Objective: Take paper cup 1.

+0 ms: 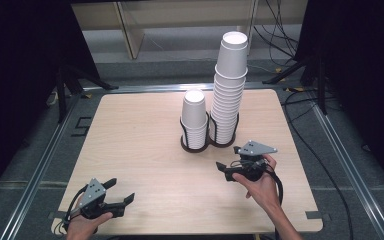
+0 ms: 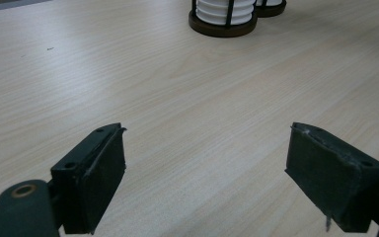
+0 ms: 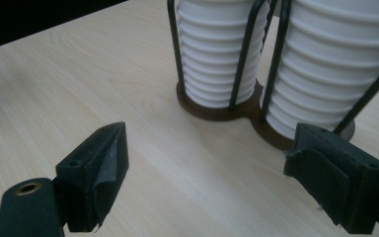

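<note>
High view looks down; both claw views share the cup holder (image 3: 237, 111).

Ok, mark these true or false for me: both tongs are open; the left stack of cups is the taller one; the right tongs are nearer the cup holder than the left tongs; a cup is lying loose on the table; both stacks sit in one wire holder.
1. Both the left tongs and the right tongs are open. True.
2. The left cup stack is taller. False: the right cup stack rises well above it.
3. The right tongs are nearer the wire cup holder. True.
4. A cup lies loose on the table. False: every cup visible is stacked.
5. Both stacks sit in one holder. True.
</note>
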Demonstrator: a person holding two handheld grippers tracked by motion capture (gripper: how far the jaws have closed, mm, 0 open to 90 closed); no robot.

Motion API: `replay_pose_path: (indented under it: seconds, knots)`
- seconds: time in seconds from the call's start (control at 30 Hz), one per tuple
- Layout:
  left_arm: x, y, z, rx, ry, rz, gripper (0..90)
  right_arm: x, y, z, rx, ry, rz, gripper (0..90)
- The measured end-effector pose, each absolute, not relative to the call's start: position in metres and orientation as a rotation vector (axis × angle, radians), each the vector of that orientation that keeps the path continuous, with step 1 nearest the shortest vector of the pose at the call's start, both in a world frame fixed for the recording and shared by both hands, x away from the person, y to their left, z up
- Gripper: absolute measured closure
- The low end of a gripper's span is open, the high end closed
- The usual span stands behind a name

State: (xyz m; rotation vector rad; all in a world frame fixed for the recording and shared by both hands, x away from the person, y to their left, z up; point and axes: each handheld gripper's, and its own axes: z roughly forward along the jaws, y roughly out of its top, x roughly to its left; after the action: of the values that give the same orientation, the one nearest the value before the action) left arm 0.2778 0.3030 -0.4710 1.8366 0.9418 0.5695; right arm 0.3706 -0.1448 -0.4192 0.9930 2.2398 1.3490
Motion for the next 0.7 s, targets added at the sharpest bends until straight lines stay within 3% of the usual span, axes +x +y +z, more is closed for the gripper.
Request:
replay_pose_path:
  seconds: [0.7]
  knots:
    - [0.277, 0.304, -0.469, 1.857, 0.938, 0.582, 14.8, 0.395, -0.112, -0.395, 0.965, 2.215, 1.444, 15.7]
